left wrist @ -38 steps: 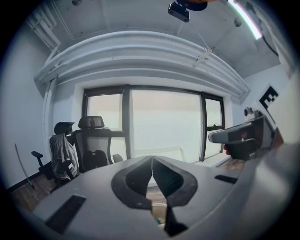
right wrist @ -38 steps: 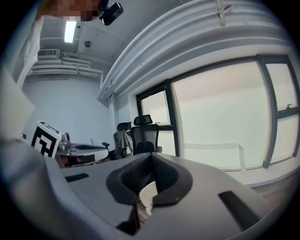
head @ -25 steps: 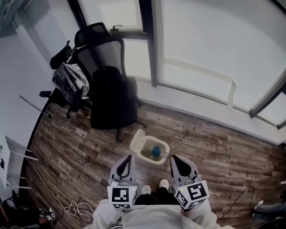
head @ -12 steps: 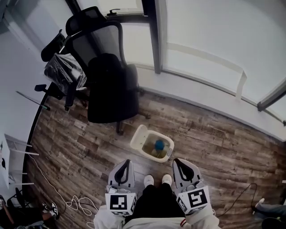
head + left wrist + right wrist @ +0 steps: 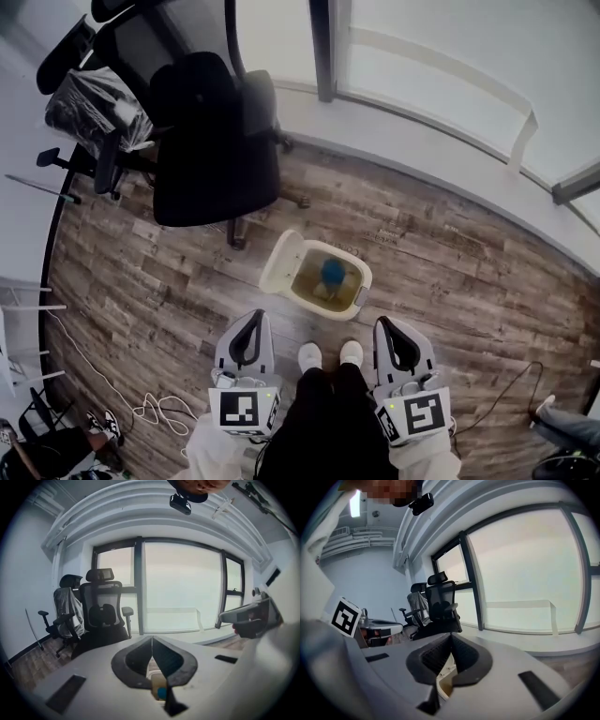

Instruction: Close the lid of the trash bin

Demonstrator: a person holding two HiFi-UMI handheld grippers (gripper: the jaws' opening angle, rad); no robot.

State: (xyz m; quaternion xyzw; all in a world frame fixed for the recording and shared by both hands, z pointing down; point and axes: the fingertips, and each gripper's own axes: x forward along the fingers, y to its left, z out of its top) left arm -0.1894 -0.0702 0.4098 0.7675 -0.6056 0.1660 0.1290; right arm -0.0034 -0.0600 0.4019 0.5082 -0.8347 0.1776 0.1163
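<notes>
Cream plastic trash bin point(image 5: 359, 281) stands open on the brown wood-plank floor point(image 5: 450, 262) in the head view, just ahead of the person's white shoes point(image 5: 309, 355). Its flat cream lid point(image 5: 280, 262) is tipped up at the left, and a round blue object point(image 5: 332, 272) lies inside. The left gripper point(image 5: 254, 321) and right gripper point(image 5: 388, 326) hang short of the bin, not touching it. In the left gripper view the jaws meet at their tips, holding nothing, with the bin below them. In the right gripper view the jaws are likewise pressed together and empty.
</notes>
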